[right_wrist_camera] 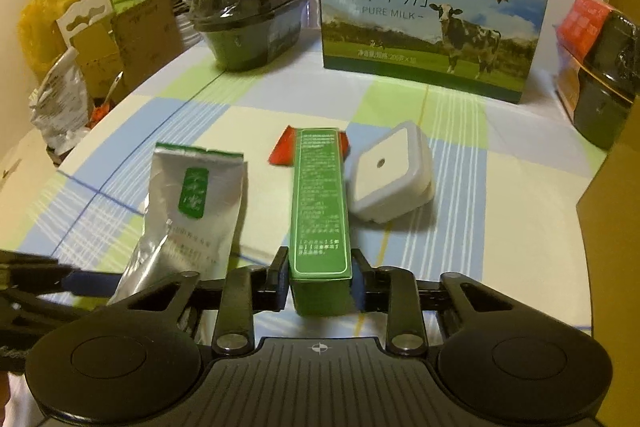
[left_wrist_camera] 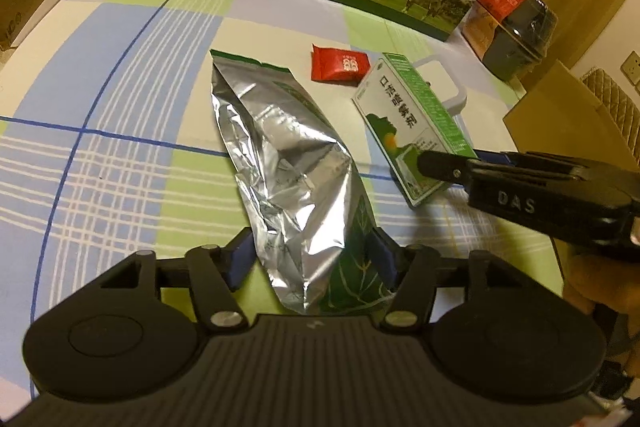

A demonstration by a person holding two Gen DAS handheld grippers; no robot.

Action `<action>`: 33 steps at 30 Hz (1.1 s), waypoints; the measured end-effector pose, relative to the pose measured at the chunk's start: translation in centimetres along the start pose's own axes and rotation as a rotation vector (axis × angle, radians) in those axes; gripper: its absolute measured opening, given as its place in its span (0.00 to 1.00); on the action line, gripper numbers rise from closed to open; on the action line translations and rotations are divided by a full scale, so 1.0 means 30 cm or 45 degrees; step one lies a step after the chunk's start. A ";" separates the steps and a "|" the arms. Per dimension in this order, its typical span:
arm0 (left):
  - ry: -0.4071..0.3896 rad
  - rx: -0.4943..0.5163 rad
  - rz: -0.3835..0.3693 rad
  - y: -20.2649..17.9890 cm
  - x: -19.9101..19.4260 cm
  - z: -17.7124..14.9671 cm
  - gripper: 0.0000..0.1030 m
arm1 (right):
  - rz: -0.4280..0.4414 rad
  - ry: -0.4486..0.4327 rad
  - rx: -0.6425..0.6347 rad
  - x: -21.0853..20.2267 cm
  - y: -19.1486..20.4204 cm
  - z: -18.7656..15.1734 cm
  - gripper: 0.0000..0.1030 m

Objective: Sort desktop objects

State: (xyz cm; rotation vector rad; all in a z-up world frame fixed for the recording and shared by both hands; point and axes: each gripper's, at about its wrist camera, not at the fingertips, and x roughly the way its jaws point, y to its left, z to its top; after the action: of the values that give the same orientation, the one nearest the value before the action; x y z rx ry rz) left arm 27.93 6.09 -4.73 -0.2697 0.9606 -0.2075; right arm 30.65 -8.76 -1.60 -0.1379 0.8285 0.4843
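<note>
- Foil pouch point(left_wrist_camera: 288, 179), silver with a green leaf print, lay lengthwise on the checked tablecloth point(left_wrist_camera: 120, 131), its near end between the fingers of the left gripper point(left_wrist_camera: 310, 261).
- Left gripper's blue pads point(left_wrist_camera: 240, 263) pressed against both sides of the pouch, pinching it.
- Green carton point(right_wrist_camera: 320, 211), a long narrow box with printed text, sat clamped at its near end between the fingers of the right gripper point(right_wrist_camera: 320, 277); its far end pointed toward the milk box.
- From the left wrist view, the right gripper point(left_wrist_camera: 432, 167) reached in from the right edge and gripped the carton's point(left_wrist_camera: 412, 123) lower corner.
- Red sachet point(left_wrist_camera: 340, 63) lay flat on the cloth beyond the carton, just beside it and partly hidden behind it in the right wrist view.
- White square container point(right_wrist_camera: 390, 179) rested tilted on the cloth, just right of the carton.
- Pure-milk box point(right_wrist_camera: 432, 11) with a cow picture stood upright at the back of the table.
- Dark wrapped bowl point(right_wrist_camera: 248, 15) stood left of the milk box; another dark wrapped package point(right_wrist_camera: 604, 79) with a red label stood to the far right.
</note>
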 end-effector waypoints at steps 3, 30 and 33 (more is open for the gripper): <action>-0.002 0.045 -0.003 -0.025 -0.021 -0.015 0.43 | 0.028 0.022 0.031 -0.042 0.004 -0.036 0.26; 0.015 0.234 -0.037 -0.156 -0.386 -0.506 0.66 | -0.060 -0.100 0.191 -0.567 -0.033 -0.500 0.78; 0.006 0.221 -0.036 -0.175 -0.354 -0.484 0.67 | -0.087 -0.106 0.103 -0.544 -0.005 -0.505 0.79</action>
State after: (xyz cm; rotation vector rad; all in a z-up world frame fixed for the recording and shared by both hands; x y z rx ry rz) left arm 9.67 2.26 -2.71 -0.1233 0.9376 -0.3159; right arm 11.11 -19.33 0.18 -0.0704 0.7583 0.3893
